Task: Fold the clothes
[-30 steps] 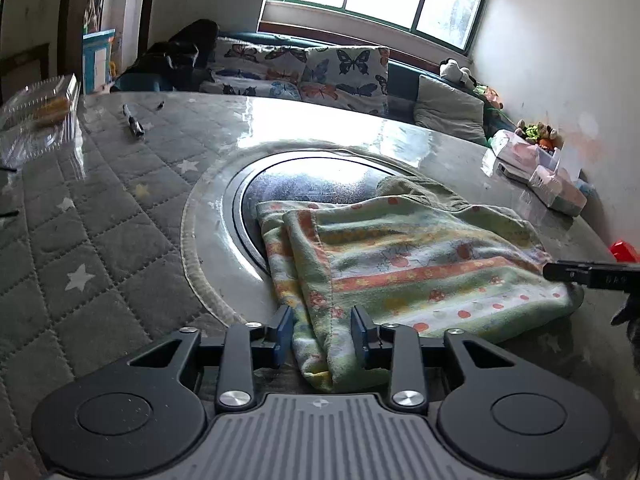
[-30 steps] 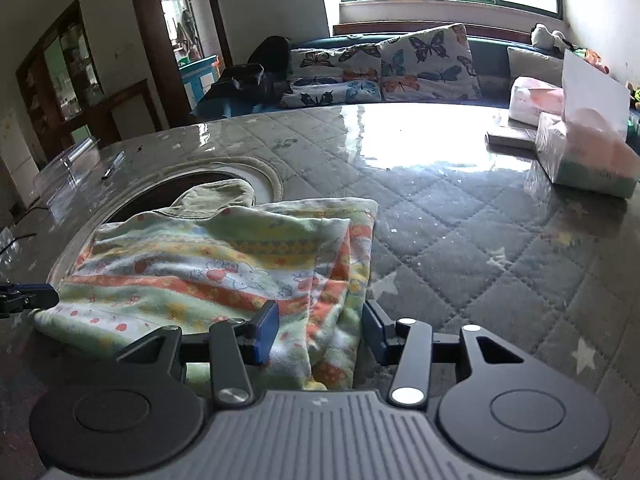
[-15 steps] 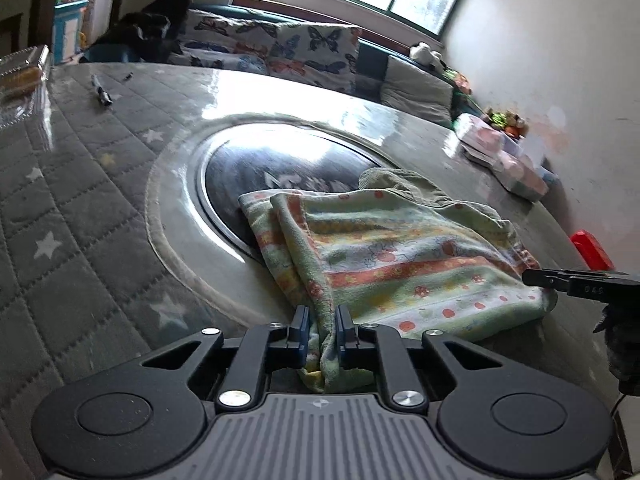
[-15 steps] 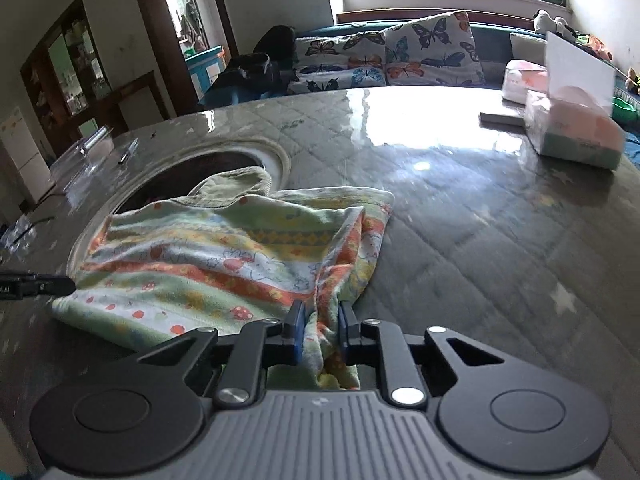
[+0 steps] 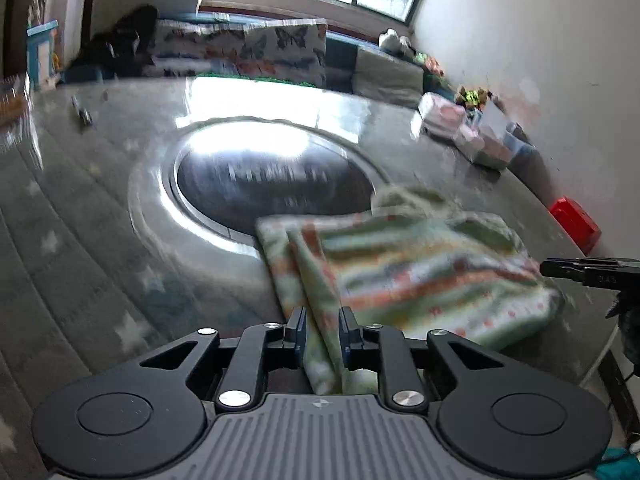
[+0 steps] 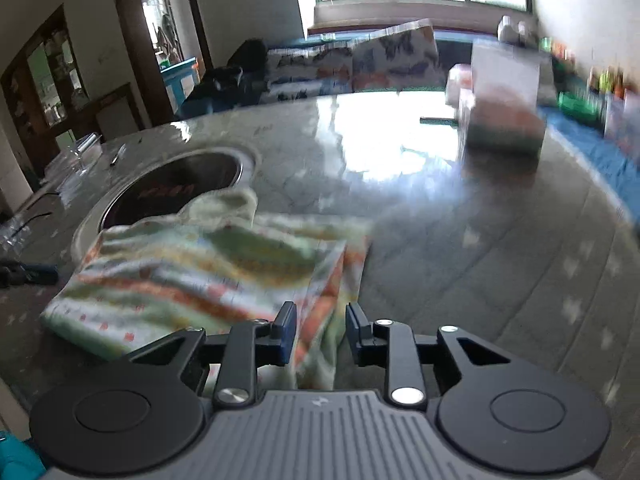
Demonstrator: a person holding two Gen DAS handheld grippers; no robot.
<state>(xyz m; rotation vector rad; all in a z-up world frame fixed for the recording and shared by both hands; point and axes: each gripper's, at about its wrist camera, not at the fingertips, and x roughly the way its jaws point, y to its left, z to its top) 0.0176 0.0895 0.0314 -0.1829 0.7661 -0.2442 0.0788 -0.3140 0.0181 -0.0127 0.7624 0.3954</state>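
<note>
Altogether one garment (image 5: 420,276), two tongs (image 5: 322,334) (image 6: 320,330).

A round table (image 5: 100,208) under a grey quilted, star-printed cover, glossy with window glare. Set into its middle, a dark round inset (image 5: 272,184) inside a shiny ring. Across the inset's near rim and onto the cover lies 1 folded striped garment (image 5: 420,272). Far left, a dark pen (image 5: 82,114). Far right, tissue packs (image 5: 452,120) and a red box (image 5: 576,224) at the edge. All blurred.
</note>
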